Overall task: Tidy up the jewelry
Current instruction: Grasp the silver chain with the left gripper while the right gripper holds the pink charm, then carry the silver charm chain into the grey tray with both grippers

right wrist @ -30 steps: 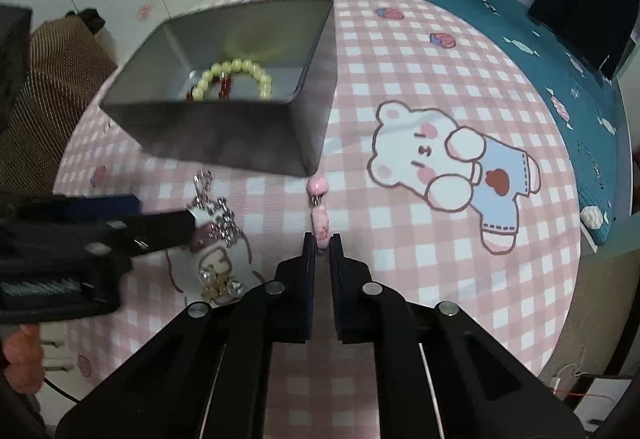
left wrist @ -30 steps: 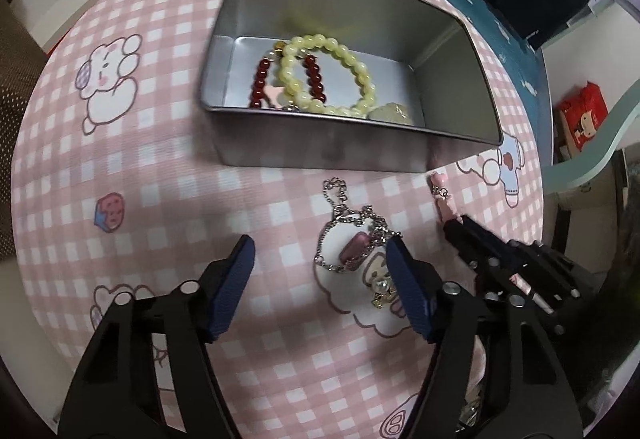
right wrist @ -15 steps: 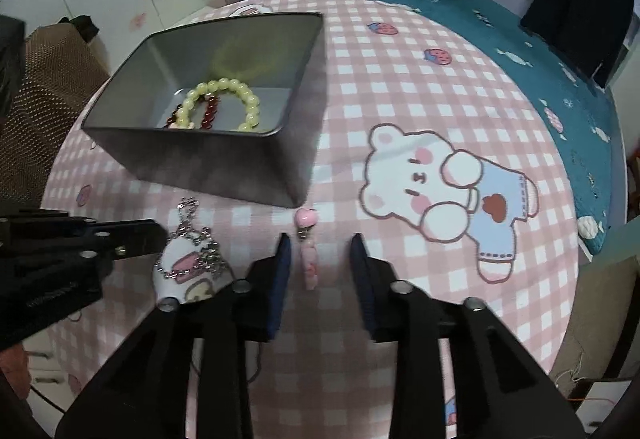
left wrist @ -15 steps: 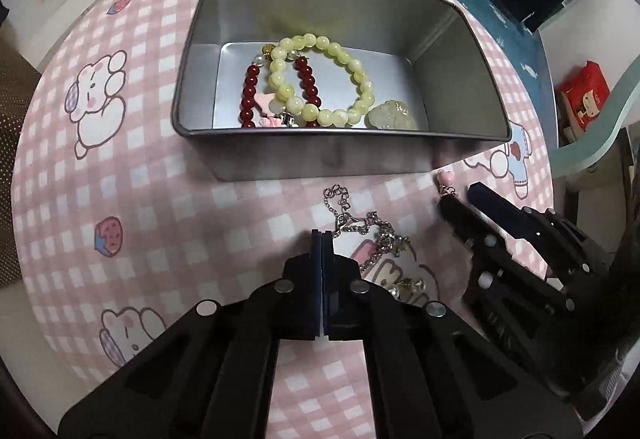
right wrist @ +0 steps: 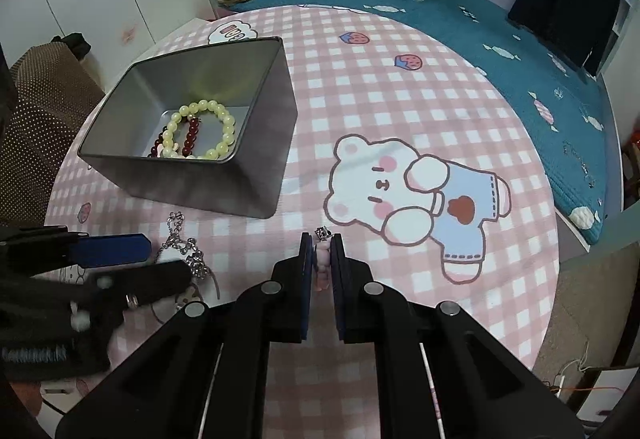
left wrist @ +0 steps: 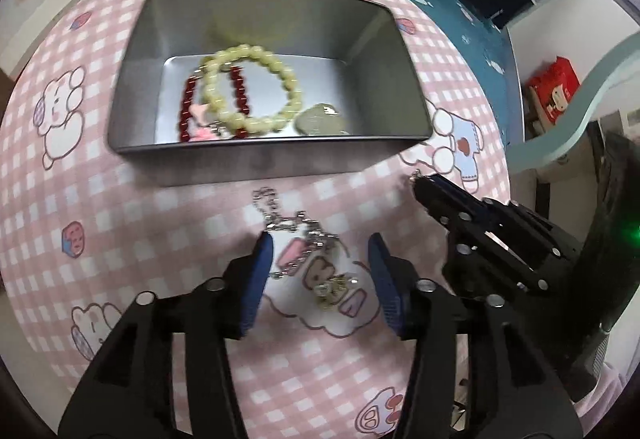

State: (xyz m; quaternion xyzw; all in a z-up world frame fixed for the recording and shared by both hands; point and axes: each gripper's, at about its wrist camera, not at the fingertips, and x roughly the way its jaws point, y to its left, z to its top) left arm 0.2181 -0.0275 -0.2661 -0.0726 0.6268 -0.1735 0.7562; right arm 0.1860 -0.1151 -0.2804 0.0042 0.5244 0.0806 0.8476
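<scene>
A silver tin (left wrist: 272, 149) holds a yellow bead bracelet (left wrist: 244, 53), a red bead bracelet (left wrist: 185, 111) and a pale green stone (left wrist: 320, 119). In front of the tin a silver chain bracelet (left wrist: 296, 227) with a pink piece lies on the pink checked tablecloth. My left gripper (left wrist: 320, 241) hovers over it, jaws opening, one blue pad on each side of the chain and neither pressing it. To the right, my right gripper (right wrist: 322, 241) is shut on a small pink charm (right wrist: 322, 265) with a silver cap. It also shows in the left wrist view (left wrist: 424, 187).
The round table's edge (right wrist: 560, 239) curves close on the right, with a teal bedspread (right wrist: 480, 27) and bedding beyond. A brown dotted cushion (right wrist: 40, 111) sits left of the tin. A large bear print (right wrist: 400, 191) marks bare cloth right of the tin.
My left gripper shut beside the chain, then opened again astride it, shifting right. My right gripper opened around the pink charm and has now shut on it.
</scene>
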